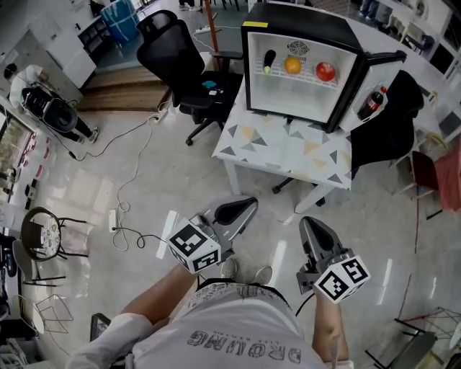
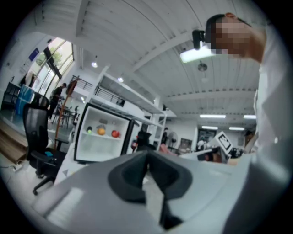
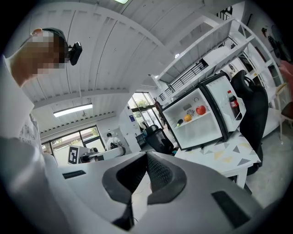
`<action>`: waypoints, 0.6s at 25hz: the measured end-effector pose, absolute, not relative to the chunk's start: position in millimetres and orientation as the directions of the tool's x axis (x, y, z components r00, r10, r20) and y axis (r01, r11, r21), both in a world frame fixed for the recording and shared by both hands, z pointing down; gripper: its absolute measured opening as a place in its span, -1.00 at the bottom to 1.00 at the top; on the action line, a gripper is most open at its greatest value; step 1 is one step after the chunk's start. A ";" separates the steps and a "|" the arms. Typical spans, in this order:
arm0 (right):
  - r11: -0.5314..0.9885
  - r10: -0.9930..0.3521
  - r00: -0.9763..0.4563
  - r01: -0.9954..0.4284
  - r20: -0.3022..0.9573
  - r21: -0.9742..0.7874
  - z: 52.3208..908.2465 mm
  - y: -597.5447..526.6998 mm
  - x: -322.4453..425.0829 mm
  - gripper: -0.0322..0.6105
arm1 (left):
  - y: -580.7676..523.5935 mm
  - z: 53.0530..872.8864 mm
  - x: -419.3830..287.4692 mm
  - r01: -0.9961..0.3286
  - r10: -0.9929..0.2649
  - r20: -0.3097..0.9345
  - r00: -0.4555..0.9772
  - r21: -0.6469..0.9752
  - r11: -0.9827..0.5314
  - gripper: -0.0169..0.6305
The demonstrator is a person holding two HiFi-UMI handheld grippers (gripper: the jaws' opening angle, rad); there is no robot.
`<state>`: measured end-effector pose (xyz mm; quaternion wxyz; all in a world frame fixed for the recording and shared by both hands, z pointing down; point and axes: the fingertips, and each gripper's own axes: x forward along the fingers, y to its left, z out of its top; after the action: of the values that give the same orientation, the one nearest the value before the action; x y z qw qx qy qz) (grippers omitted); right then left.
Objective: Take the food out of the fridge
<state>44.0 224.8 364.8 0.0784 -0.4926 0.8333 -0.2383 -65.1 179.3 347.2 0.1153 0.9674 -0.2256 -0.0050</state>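
The table [image 1: 288,155] carries the fridge [image 1: 302,18], its door open to the right with a bottle [image 1: 372,103] in the door rack, and a black chair [image 1: 184,65] stands just beside the table's left end. The left gripper [image 1: 250,204] and right gripper [image 1: 308,222] are low near the person's body, well apart from the table, each with jaws closed together on nothing. The food lies on the fridge's upper shelf: red fruit [image 1: 325,71] at right, orange [image 1: 292,65] in the middle, dark item [image 1: 268,61] at left.
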 end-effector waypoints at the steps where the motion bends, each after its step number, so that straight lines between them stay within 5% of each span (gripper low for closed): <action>1: 0.402 -0.858 -0.503 -0.783 0.104 -0.476 365.6 226.3 47.1 -0.93 | 180.9 348.0 -62.8 -0.438 -0.440 0.044 0.897 0.225 -0.870 -0.91; 15: 0.417 -0.849 -0.520 -0.772 0.098 -0.481 371.6 249.6 99.7 -0.93 | 208.9 351.3 -19.3 -0.478 -0.481 0.044 0.876 0.224 -0.849 -0.91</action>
<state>99.7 249.6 371.6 0.0801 -0.4835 0.8378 -0.2406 -19.3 208.9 351.3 0.1145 0.9616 -0.2493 -0.0066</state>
